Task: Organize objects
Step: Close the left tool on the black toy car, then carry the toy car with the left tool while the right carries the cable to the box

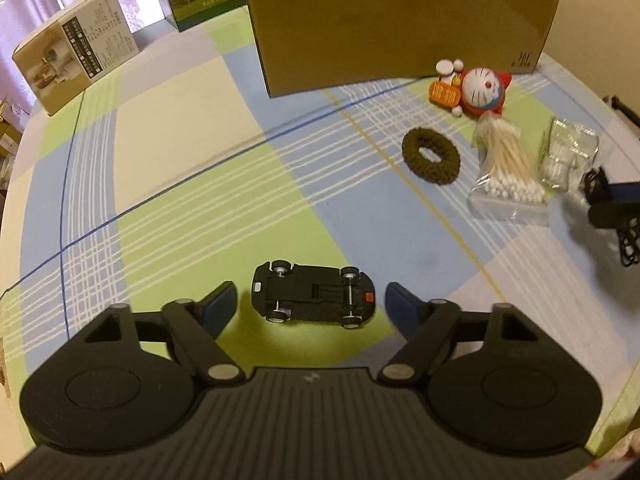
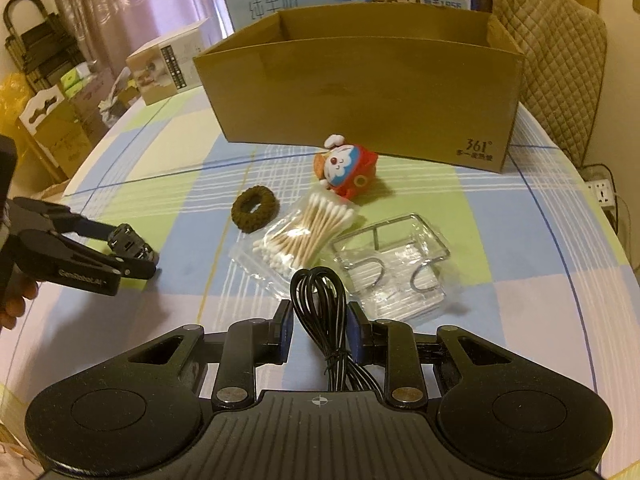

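Left gripper [image 1: 310, 302] jaws spread around the upside-down toy car [image 1: 314, 298], lower middle; right gripper [image 2: 320, 332] pinching the black cable [image 2: 320, 300]. Slick car could squirt out sideways.

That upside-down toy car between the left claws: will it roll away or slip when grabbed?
Probably not roll: the toy car lies on its roof, wheels up, on the tablecloth. Its hard, smooth-looking body might skid slightly if one pad touches first. It looks small and rigid, so likely light and easy for the left gripper, whose open jaws flank it lengthwise.
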A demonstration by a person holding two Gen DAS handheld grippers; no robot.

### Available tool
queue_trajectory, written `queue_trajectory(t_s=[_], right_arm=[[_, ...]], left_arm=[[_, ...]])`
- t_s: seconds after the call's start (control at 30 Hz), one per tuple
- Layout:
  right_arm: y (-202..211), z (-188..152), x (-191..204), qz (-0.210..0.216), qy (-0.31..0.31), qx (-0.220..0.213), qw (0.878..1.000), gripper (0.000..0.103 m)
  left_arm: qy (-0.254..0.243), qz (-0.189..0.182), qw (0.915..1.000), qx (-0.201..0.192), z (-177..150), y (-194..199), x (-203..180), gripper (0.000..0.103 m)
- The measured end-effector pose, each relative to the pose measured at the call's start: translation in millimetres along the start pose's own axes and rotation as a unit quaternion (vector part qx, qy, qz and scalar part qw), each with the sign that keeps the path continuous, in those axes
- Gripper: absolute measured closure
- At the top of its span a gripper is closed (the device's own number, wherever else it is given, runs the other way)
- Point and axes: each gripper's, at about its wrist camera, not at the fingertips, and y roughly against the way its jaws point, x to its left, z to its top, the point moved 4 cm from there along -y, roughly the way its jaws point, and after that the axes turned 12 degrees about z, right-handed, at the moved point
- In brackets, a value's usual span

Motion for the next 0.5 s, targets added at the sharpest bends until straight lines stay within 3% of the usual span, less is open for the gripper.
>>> queue_trajectory(t_s=[0.1,0.2,0.5], right_arm=[[0.9,0.1,-2.6,-0.001,-0.005,0.0,1.0,0.078],[1.1,0.4,-4.0,0.0,-0.009,0.0,1.0,0.078],[0.5,4.8,-5.5,0.0,-0.009,-0.005,1.0,0.078]], left_arm=[[0.0,-0.004,1.0,-0.002,1.2,-3.0,0.3,0.03],[-0.002,-0.009,0.9999,-0.006,3.0,-3.6,0.4,0.039],[0.009,-0.013,0.9999,0.002,0.0,-1.9,3.1,0.041]])
